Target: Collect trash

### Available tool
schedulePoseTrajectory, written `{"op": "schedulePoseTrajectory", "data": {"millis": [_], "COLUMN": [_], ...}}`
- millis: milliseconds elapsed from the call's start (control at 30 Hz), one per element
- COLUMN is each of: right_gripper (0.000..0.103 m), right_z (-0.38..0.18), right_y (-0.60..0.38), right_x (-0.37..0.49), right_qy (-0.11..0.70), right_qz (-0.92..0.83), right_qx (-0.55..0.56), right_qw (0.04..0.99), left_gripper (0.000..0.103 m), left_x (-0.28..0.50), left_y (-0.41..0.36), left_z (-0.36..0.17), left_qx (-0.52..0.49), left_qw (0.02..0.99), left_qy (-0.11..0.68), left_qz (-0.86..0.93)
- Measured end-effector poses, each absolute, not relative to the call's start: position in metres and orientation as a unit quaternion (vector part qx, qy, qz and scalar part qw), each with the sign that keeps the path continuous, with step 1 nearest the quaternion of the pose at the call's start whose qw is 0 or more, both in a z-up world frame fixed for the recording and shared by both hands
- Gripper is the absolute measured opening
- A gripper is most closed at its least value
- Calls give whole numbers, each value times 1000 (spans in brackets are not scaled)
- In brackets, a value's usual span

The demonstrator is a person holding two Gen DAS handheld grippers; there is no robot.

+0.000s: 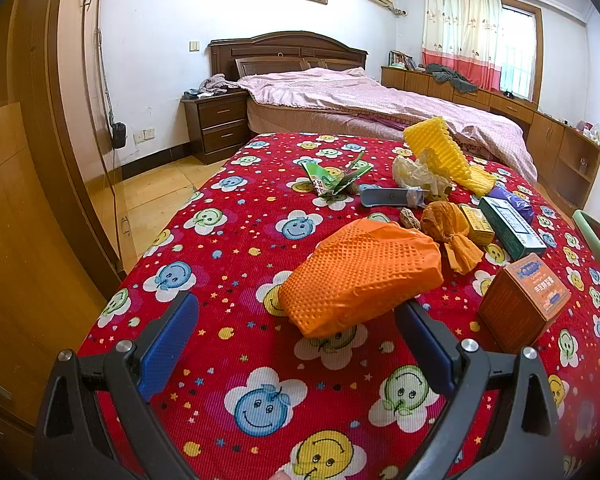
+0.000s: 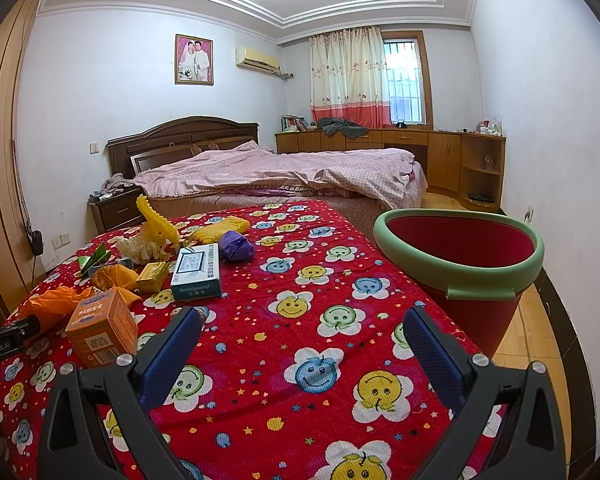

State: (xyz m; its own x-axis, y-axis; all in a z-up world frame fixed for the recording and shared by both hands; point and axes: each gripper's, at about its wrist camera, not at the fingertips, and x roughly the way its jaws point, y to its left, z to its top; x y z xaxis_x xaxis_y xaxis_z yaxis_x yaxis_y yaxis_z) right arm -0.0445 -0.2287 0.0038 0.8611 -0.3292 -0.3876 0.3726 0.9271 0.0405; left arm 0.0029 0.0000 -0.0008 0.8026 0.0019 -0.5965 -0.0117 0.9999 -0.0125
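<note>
**Trash spread on the red cloth, bucket at the right edge, both grippers empty**

The red smiley-print cloth [image 2: 300, 320] covers the work surface. In the right wrist view, the red bucket with a green rim [image 2: 458, 264] stands upright at 2 o'clock, mouth open upward, touching the cloth's right edge.

In the left wrist view, the orange textured glove [image 1: 360, 276] lies at centre, its long axis running from 8 o'clock to 2 o'clock. Its near end lies between the fingers of the left gripper [image 1: 296, 344], close to the right-hand one. The jaws stand wide and grip nothing.

The yellow foam sleeve [image 1: 446, 154] sits at 1 o'clock, tilted up, long axis running from 11 to 5 o'clock. The green-and-white box [image 1: 512, 228] lies flat at 2 o'clock, pointing away and left. The orange carton [image 1: 524, 302] stands upright at 3 o'clock, just beside the glove. The crumpled orange wrapper [image 1: 450, 234] lies between glove and box, beside the small yellow box [image 1: 478, 226].

The folded green wrapper [image 1: 334, 178] lies at 12 o'clock, well apart from the glove.

The right gripper [image 2: 302, 340] hovers over bare cloth, jaws wide, empty. The carton is nearest its left-hand finger.
</note>
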Motion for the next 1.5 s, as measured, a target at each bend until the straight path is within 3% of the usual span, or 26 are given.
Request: {"op": "schedulePoseTrajectory", "data": {"millis": [1500], "right_gripper": [103], "right_z": [7], "right_y": [-230], "right_x": [-49], "right_qy": [189], "right_qz": [-181], "right_qx": [63], "right_qw": [963], "left_gripper": [98], "left_x": [9], "left_y": [3], "left_z": [-6], "left_qx": [-9], "left_qw": [941], "left_qy": [337], "left_qz": [-19]}}
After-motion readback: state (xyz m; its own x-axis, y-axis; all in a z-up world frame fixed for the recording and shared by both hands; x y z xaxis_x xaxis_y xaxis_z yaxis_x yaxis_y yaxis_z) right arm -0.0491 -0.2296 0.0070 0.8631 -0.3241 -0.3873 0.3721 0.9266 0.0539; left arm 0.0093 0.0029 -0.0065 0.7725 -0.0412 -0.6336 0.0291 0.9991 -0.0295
